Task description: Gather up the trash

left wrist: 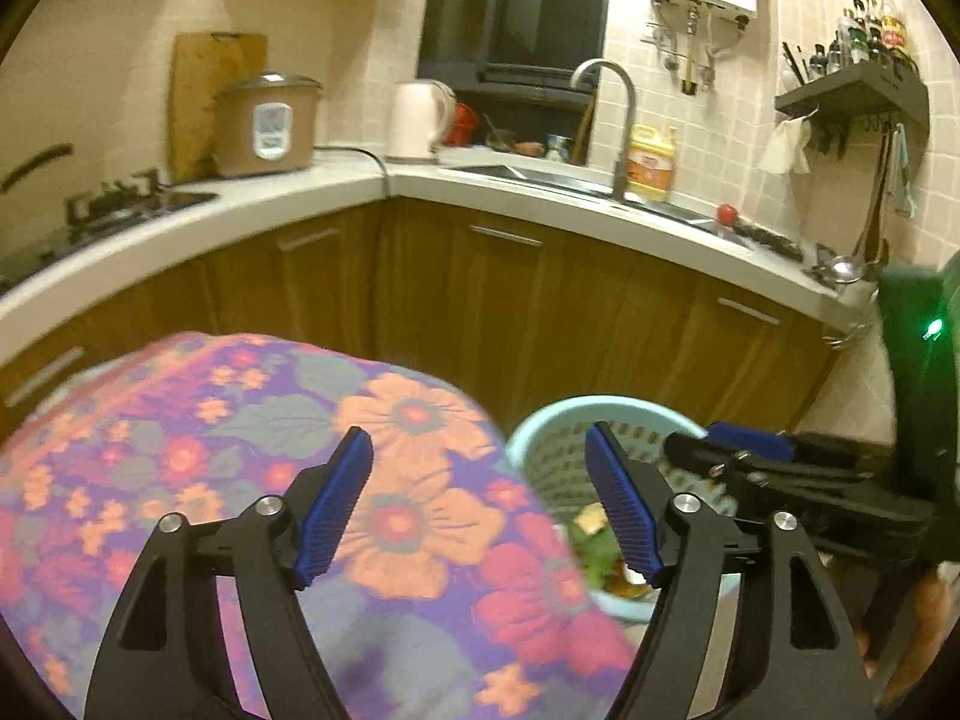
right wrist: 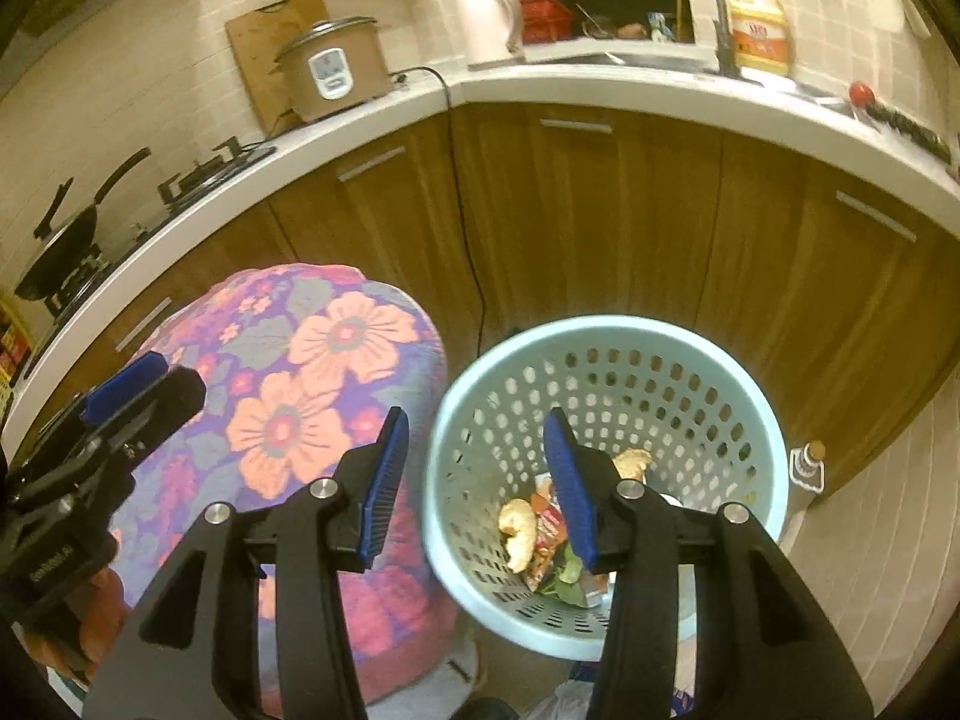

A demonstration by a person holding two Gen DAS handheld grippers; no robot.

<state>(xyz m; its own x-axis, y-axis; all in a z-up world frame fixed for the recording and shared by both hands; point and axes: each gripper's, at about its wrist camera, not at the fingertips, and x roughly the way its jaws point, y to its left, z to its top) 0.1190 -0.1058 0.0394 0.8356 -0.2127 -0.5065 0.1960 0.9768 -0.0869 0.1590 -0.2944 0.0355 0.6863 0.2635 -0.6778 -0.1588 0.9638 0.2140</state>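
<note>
I am in a small kitchen with a white L-shaped worktop (right wrist: 528, 81) over brown wooden cabinets, and beige tiles on the wall behind. On the worktop I see a rice cooker (right wrist: 333, 69), a white kettle (left wrist: 417, 120) and a yellow bottle (right wrist: 757, 33) beside the tap. Below, in front of the cabinets, stands a light blue basket (right wrist: 606, 480) with many holes in its wall. The trash (right wrist: 543, 537) lies at its bottom: peels, a red wrapper and some green leaves. Just beside the basket, on its left, is a rounded thing under a flowered cloth (right wrist: 300, 396) in purple, orange and pink. My left claw (left wrist: 480, 507) hangs above the edge of this cloth, its blue pads wide apart, and nothing is between them. My right claw (right wrist: 477, 483) is over the basket rim, its pads at a middle width and also empty; the right pad stands over the trash.
</note>
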